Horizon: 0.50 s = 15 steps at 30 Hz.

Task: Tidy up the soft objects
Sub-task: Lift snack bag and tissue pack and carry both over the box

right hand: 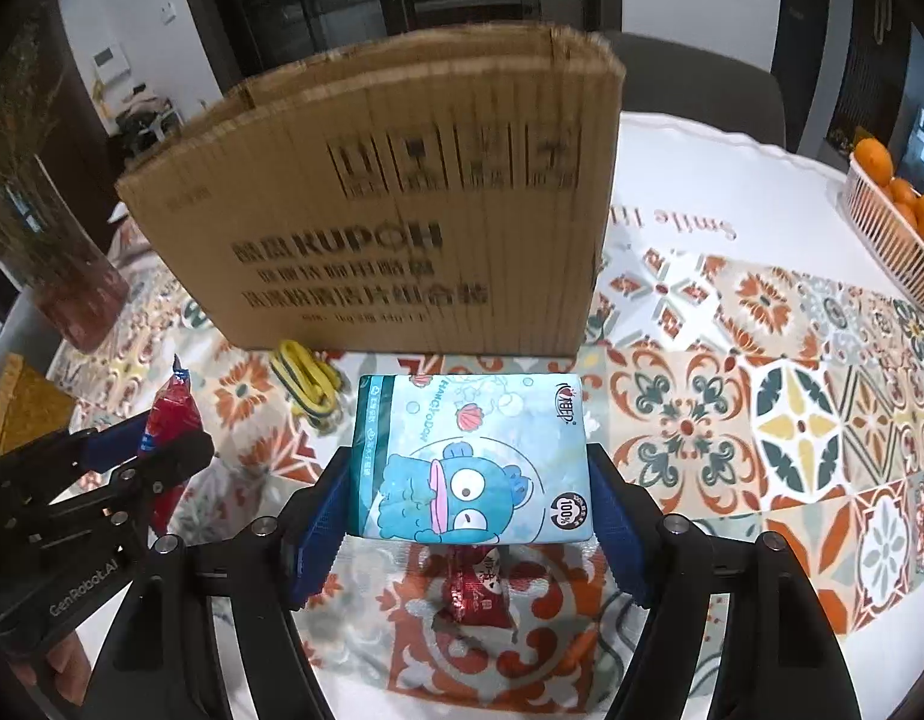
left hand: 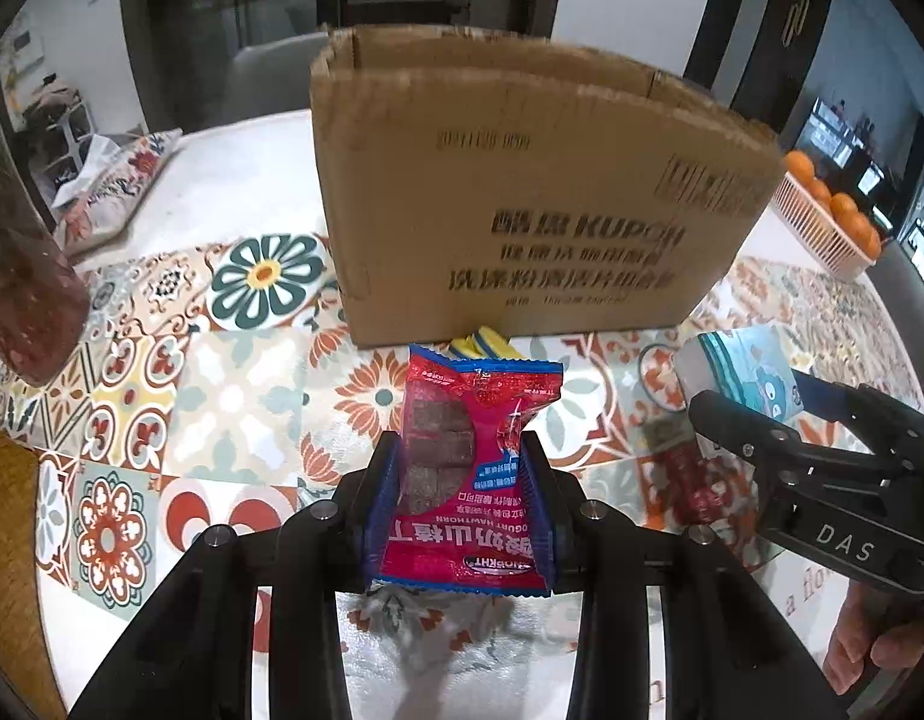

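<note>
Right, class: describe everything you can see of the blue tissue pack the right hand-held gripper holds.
The blue tissue pack is a soft, glossy plastic-wrapped rectangle printed with a blue cartoon fish-like character, shells, bubbles and a "100%" mark. It lies flat, lifted above the patterned tablecloth, clamped at its two sides by the right hand-held gripper. The cardboard box stands just beyond it.

**Even indoor light, strong fisheye bend**

Both views are evenly lit, with soft shadows on the tablecloth (left hand: 222, 408). Glare glints off the red snack packet (left hand: 474, 480). The cardboard box (right hand: 402, 228) bows; its print looks smeared. Corners darken to black.
</note>
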Available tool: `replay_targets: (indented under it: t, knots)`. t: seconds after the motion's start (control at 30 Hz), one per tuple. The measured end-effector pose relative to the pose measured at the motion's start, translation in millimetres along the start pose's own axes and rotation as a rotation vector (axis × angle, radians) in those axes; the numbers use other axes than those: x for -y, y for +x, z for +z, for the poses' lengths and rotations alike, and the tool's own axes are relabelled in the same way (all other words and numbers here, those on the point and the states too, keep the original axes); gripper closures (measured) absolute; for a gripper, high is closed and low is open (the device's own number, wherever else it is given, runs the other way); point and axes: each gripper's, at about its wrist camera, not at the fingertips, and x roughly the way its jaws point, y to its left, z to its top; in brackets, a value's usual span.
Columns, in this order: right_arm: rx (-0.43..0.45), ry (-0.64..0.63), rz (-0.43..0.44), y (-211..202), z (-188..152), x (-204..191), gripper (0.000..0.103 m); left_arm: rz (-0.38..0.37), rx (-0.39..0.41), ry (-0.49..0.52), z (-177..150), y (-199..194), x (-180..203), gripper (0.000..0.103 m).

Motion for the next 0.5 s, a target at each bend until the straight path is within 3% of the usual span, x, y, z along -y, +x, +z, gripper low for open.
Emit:
replay_targets:
  t: [0.5]
  knots:
    - [0.124,-0.002,0.019,-50.3,10.6,-5.8,0.029,0.019,0.138,0.023,11.6,-53.7,12.2,0.065]
